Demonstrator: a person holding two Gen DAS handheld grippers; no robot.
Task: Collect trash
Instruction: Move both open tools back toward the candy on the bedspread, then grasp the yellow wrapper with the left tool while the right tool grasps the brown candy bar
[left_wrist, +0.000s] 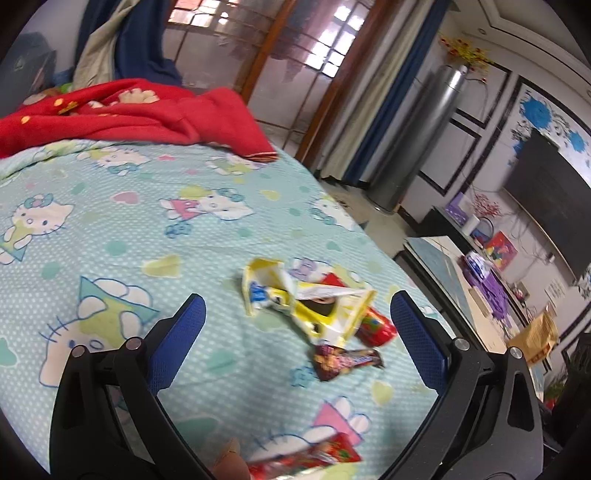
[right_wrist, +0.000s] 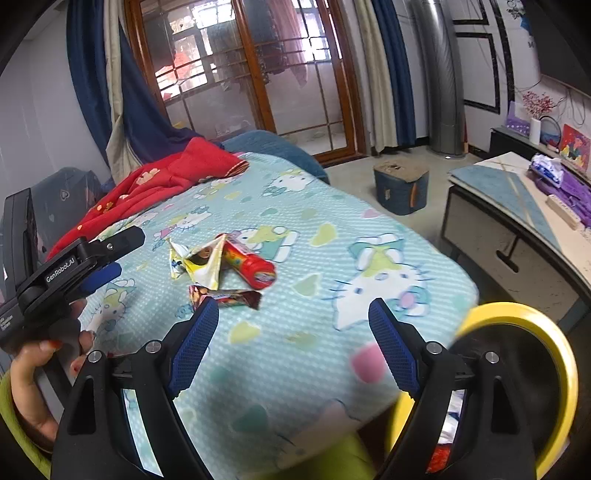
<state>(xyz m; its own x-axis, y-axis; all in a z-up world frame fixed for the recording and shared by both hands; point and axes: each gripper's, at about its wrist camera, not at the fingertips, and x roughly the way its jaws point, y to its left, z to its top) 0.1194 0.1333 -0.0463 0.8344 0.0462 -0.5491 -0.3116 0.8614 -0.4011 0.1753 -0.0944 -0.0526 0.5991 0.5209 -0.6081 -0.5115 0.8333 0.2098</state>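
Trash lies in a small heap on the bed. A crumpled yellow wrapper (left_wrist: 306, 299) (right_wrist: 199, 264) sits beside a red snack tube (left_wrist: 376, 326) (right_wrist: 249, 264), with a dark candy wrapper (left_wrist: 345, 362) (right_wrist: 231, 297) in front of them. A red wrapper (left_wrist: 310, 458) lies blurred at the bottom of the left wrist view. My left gripper (left_wrist: 295, 321) is open above the heap and also shows in the right wrist view (right_wrist: 110, 258). My right gripper (right_wrist: 291, 332) is open and empty over the bed's near part. A yellow-rimmed bin (right_wrist: 532, 354) stands by the right finger.
The bed has a Hello Kitty sheet (right_wrist: 295, 229) and a red blanket (left_wrist: 147, 114) at its far end. A blue stool (right_wrist: 400, 188) stands on the floor. A low table (right_wrist: 517, 210) with purple items and a TV (left_wrist: 550, 199) are to the right.
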